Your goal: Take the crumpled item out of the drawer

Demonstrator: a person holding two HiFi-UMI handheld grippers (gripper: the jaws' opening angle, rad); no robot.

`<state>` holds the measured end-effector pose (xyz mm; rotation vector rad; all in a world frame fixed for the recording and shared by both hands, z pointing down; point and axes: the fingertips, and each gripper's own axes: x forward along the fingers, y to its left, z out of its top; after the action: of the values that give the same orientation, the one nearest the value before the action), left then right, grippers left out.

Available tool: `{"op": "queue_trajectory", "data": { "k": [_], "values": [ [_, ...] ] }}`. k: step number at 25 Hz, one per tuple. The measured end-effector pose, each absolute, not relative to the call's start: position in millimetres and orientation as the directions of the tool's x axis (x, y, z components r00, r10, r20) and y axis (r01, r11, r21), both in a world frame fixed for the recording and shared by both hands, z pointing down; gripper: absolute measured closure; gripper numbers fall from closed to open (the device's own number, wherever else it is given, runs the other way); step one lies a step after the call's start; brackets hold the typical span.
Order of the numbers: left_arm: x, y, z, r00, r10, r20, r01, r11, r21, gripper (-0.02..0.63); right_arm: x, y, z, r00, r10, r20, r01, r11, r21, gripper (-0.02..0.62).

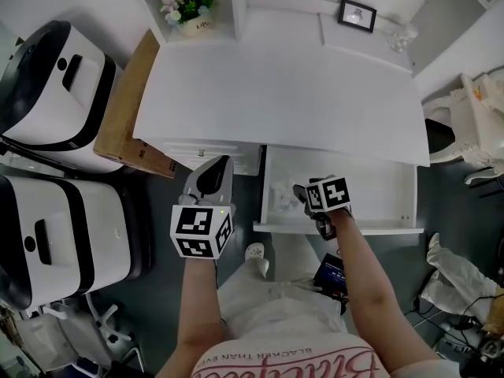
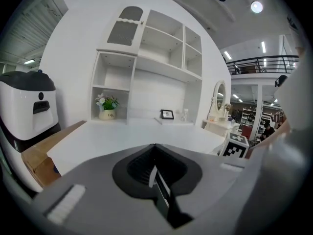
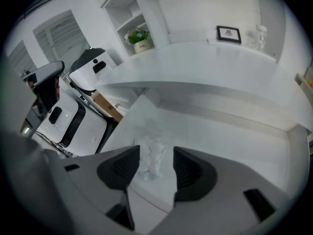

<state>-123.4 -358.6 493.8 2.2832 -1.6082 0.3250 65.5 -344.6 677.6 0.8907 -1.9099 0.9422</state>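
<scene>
The right gripper (image 3: 155,161) points down into the open white desk drawer (image 1: 339,228). Its jaws are apart, straddling the crumpled white wad (image 3: 150,156) at the drawer's left end, apparently ready to pinch it. The left gripper (image 2: 155,174) hangs outside the drawer, jaws together and empty.

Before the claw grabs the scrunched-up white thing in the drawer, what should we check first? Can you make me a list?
1. Drawer pulled out: ok, its inside shows under the desk.
2. Crumpled item in sight: ok, it lies at the drawer's left end.
3. Right claw open: ok, its jaws stand apart.
4. Right claw lined up: ok, the crumpled item shows between its jaws.
5. Right claw low enough to pinch it: cannot tell.
6. Left claw out of the way: ok, it is shut, empty and outside the drawer.
</scene>
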Motion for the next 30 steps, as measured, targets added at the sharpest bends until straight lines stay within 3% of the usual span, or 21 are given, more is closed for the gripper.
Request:
{"op": "queue_trajectory", "data": {
  "k": [6,12,19,21,30],
  "values": [
    [-132,-358,508,0.3,-0.861,0.411,-0.954,-0.271,0.128,0.597,61,-340,716,-0.412,-0.082,0.908,-0.81,0.49,-0.323,0.379],
    [-140,-354,522,0.274,-0.846,0.457,-0.962,-0.246,0.121,0.597,58,-339,743,-0.365,-0.03,0.93,-0.808,0.507,-0.3,0.411],
    [-151,-350,531,0.252,-0.838,0.484,-0.968,-0.223,0.119,0.597,57,-340,749,-0.379,-0.024,0.925,-0.805,0.501,-0.317,0.43],
    [-151,-348,532,0.252,-0.837,0.486,-0.968,-0.223,0.118,0.597,53,-337,748,-0.399,-0.027,0.917,-0.802,0.495,-0.335,0.52],
    [-158,-338,524,0.255,-0.843,0.474,-0.967,-0.226,0.118,0.597,52,-337,732,-0.389,-0.089,0.917,-0.807,0.513,-0.292,0.558]
  ]
}}
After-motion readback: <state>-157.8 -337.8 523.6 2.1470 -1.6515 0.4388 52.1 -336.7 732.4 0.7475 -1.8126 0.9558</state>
